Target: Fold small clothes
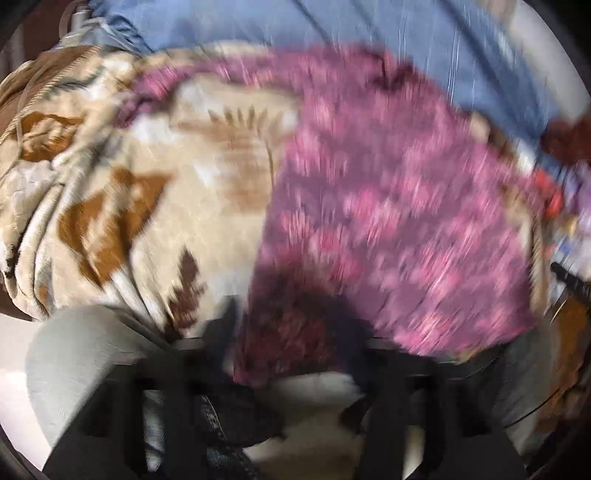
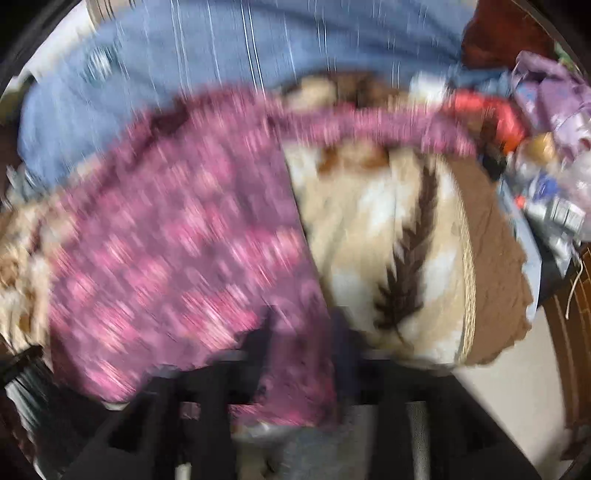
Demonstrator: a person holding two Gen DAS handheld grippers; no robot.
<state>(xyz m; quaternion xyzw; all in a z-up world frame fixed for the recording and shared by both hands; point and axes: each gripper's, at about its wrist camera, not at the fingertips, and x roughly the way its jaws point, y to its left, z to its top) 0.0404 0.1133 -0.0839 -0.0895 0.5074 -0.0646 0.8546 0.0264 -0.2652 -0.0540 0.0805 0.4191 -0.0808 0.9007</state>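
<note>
A pink and purple patterned garment (image 1: 388, 206) lies spread on a beige blanket with brown leaf prints (image 1: 147, 192). Both views are motion-blurred. My left gripper (image 1: 291, 332) is shut on the garment's near edge, with cloth bunched between its dark fingers. In the right wrist view the same garment (image 2: 177, 236) drapes over my right gripper (image 2: 303, 339), which is shut on its near edge. The blanket (image 2: 388, 229) shows to the right of it.
A blue striped sheet (image 1: 258, 26) lies beyond the blanket. A heap of clothes and small items, red and lilac (image 2: 535, 122), sits at the far right. A brown cloth edge (image 2: 495, 266) borders the blanket. Pale floor (image 2: 509, 398) shows lower right.
</note>
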